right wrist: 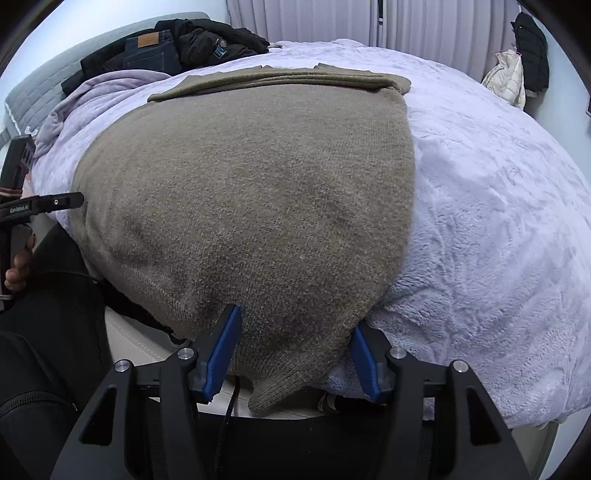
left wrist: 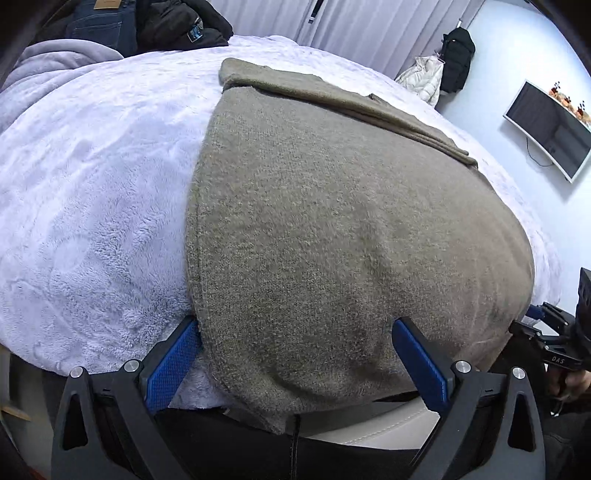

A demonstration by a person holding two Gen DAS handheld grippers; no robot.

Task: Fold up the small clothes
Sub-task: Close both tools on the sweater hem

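The 2 spread grippers, left gripper (left wrist: 295, 354) and right gripper (right wrist: 293, 354), straddle the olive knit sweater's (left wrist: 332, 221) near hem unpinched, so closing shallow could catch only 1 layer and skew the fold on the fleece blanket (left wrist: 92, 221).

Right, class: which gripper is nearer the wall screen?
Right. The right gripper straddles the sweater hem on the side towards the wall screen; the left gripper straddles the hem's opposite corner, farther away.

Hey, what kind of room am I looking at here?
Most likely a bedroom: a bed under a fluffy white blanket with a sweater spread on it, curtains behind, and jackets hanging on the wall near a wall-mounted screen.
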